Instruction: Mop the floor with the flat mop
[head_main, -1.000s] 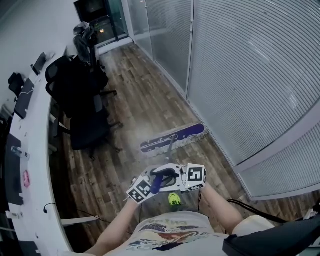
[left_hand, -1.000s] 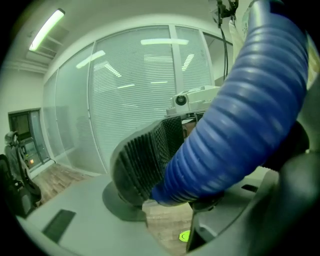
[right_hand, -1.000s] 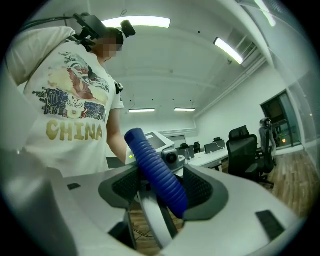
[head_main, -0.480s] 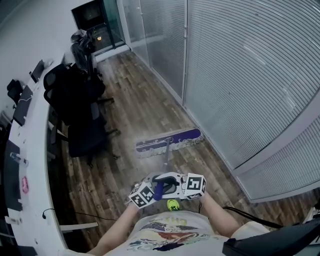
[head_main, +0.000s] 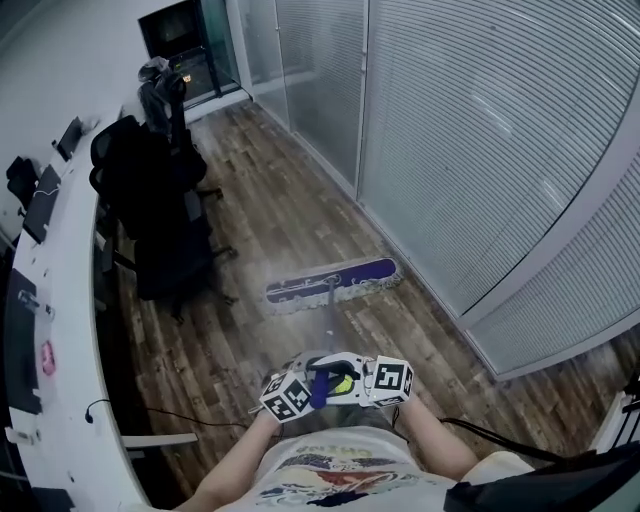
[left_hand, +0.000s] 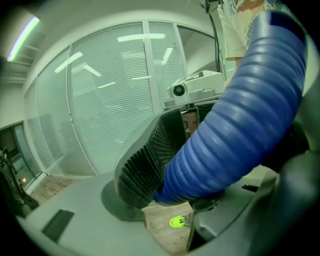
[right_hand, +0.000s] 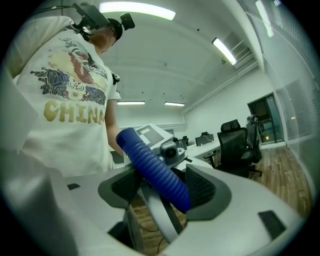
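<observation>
Mopping stroke: left gripper (head_main: 306, 379) and right gripper (head_main: 345, 380) both clamp ribbed blue mop handle (head_main: 317, 388); purple flat mop head (head_main: 332, 282) sits on wood-plank floor (head_main: 290, 210) by glass wall (head_main: 480, 150). Press head flat, overlap passes.

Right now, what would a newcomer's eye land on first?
The purple mop head lies flat on the wood floor near the glass wall. At bottom centre, the left gripper and right gripper clamp its blue grip. Black chairs line the desk at left.
</observation>
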